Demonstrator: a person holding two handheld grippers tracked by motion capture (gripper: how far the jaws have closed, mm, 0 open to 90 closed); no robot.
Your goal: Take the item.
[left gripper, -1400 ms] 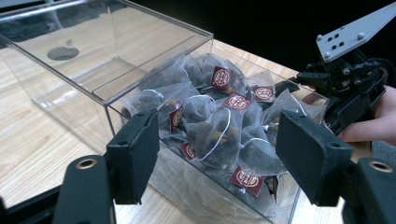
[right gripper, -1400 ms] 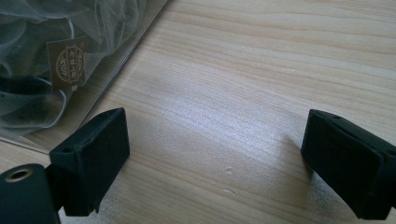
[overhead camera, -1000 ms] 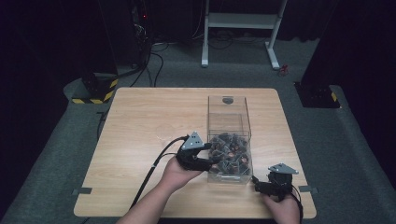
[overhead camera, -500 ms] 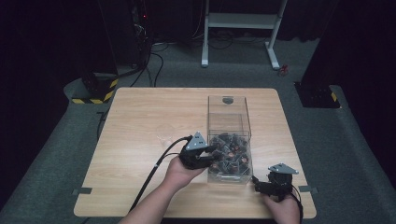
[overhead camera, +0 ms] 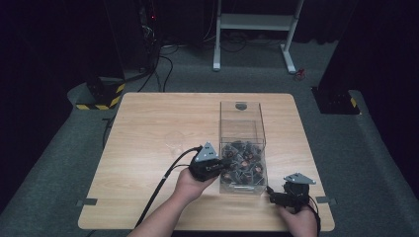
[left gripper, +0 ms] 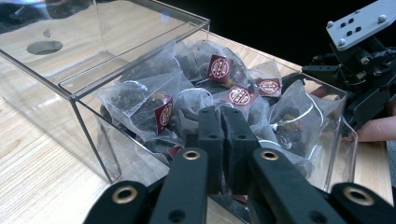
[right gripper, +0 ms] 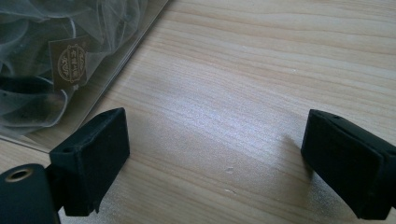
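Now, left hand-held gripper [left gripper: 223,140]: jaws just closing, pressed together over the tea bags [left gripper: 154,100].
Right hand-held gripper [right gripper: 212,161]: spread, bare woodgrain table [right gripper: 261,70] between.
Box [overhead camera: 242,118]: clear, straight-walled.

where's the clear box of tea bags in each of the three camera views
High view: the clear box stands right of the table's centre, its tea bags at the near end.
Left gripper view: across the middle, behind the shut left tongs.
Right gripper view: upper left corner.
Shared landmark: the tea bags' red labels.
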